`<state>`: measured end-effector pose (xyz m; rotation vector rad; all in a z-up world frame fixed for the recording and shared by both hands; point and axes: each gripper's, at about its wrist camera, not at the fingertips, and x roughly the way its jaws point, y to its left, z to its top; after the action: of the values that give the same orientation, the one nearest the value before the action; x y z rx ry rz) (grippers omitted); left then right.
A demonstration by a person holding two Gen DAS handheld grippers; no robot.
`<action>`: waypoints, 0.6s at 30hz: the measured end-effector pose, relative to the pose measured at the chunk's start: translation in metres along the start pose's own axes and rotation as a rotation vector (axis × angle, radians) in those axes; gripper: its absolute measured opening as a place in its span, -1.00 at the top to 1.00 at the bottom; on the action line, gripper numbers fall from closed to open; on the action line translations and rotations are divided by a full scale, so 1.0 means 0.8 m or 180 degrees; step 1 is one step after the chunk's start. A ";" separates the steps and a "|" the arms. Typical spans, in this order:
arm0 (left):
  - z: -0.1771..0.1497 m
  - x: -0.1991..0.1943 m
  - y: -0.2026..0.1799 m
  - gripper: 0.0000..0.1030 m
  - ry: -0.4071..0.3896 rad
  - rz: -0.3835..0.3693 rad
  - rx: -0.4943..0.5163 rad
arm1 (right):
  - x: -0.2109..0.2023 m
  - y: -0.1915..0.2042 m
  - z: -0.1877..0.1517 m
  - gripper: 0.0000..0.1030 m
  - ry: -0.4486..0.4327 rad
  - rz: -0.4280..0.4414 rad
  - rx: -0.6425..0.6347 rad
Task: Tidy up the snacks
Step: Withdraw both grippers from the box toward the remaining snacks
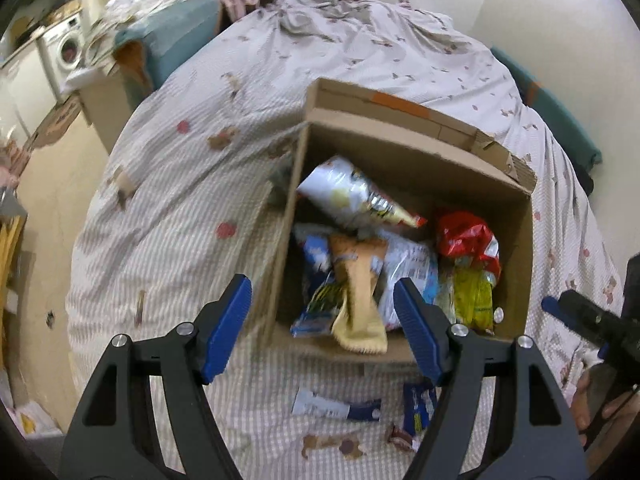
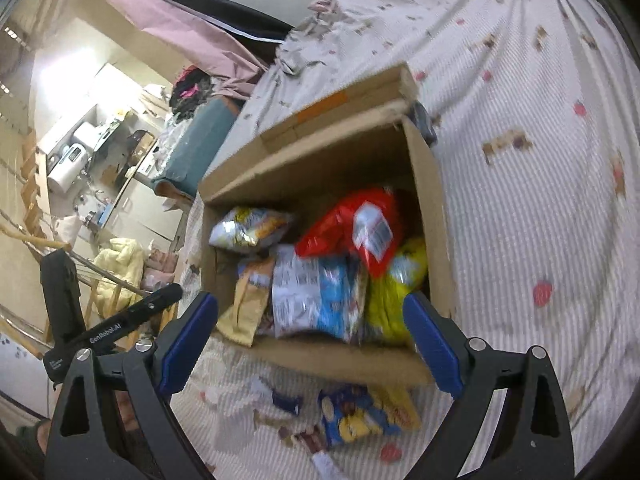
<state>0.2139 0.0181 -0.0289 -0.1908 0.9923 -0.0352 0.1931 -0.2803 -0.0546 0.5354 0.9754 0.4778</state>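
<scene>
An open cardboard box (image 1: 516, 240) (image 2: 436, 216) stands on the bed, filled with snack bags: a red bag (image 1: 468, 236) (image 2: 352, 220), a yellow bag (image 1: 474, 296) (image 2: 388, 300), a blue-and-white bag (image 2: 316, 292), a tan bag (image 1: 360, 292) and a white bag (image 1: 348, 192). In front of the box, loose packets lie on the sheet: a white-and-blue one (image 1: 336, 404), a blue one (image 1: 418, 404) and a blue-and-yellow one (image 2: 352, 416). My left gripper (image 1: 324, 320) hovers open over the box's near edge, holding nothing. My right gripper (image 2: 310, 320) is likewise open and empty.
The bed (image 1: 180, 184) has a striped sheet with small prints and a rumpled blanket (image 1: 340, 16) at the far end. A teal seat (image 1: 168, 36) piled with clothes and a washing machine (image 1: 66, 48) are off to the left. The box's flap (image 2: 332, 108) sticks up behind.
</scene>
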 end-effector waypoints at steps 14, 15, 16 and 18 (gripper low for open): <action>-0.106 0.072 0.038 -0.37 0.1048 -0.0054 -0.1261 | 0.001 -0.006 -0.075 -0.86 0.0325 -0.0199 0.0273; -0.119 0.081 0.039 -0.37 0.1099 -0.0063 -0.1494 | 0.001 -0.005 -0.078 -0.86 0.0329 -0.0208 0.0277; -0.127 0.088 0.038 -0.36 0.1151 -0.0071 -0.1637 | 0.000 -0.005 -0.079 -0.86 0.0327 -0.0217 0.0278; -0.139 0.101 0.033 -0.35 0.1203 -0.0042 -0.1765 | -0.001 -0.005 -0.081 -0.86 0.0315 -0.0235 0.0282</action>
<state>0.1640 0.0183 -0.1593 -0.7189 1.3632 0.2012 0.1368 -0.2706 -0.0859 0.5573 1.1112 0.3992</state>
